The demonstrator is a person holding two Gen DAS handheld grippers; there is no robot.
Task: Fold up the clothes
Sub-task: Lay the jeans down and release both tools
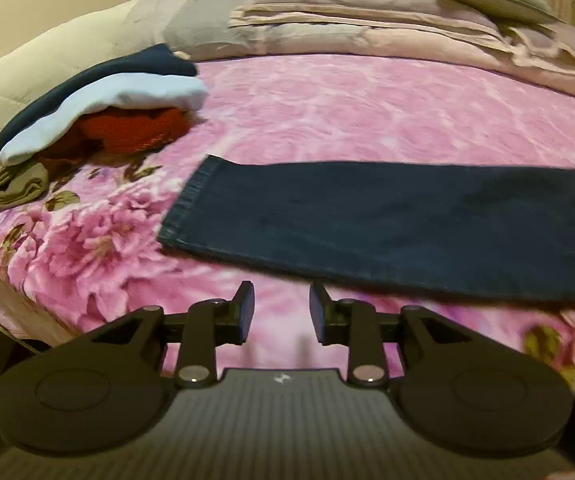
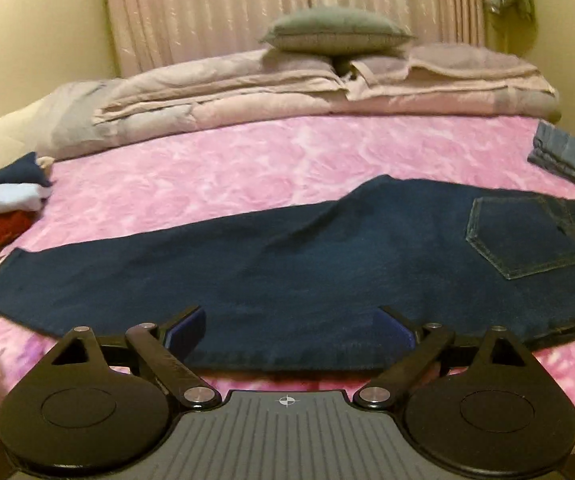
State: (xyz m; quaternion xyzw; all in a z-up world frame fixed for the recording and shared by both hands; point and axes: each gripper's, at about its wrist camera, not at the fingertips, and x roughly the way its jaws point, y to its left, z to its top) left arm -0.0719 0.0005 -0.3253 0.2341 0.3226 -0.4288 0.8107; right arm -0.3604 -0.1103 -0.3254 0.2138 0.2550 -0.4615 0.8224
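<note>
Left hand-held gripper [image 1: 282, 312] hangs just above the pink floral bed cover [image 1: 327, 104], its two fingers a modest gap apart and gripping nothing. Ahead of it and a little to its right lie the dark blue jeans [image 1: 387, 220], spread flat across the bed, the hemmed leg end nearest this gripper's left side. Further ahead and well to its left sits a small stack of folded clothes [image 1: 119, 96]: a navy piece on top, a pale blue one under it, something red below, with an olive bundle [image 1: 17, 188] just beside the stack.

Right hand-held gripper [image 2: 289, 336] has its fingers spread wide, and the near edge of the jeans [image 2: 287, 272] lies between them; the picture is blurred, so the pads may be touching the denim or just over it. A back pocket [image 2: 527, 236] shows ahead to this gripper's right. Far ahead, folded bedding [image 2: 287, 88] runs along the back of the bed with a grey pillow [image 2: 335, 30] on it, and another folded denim garment [image 2: 571, 160] lies at the far right.
</note>
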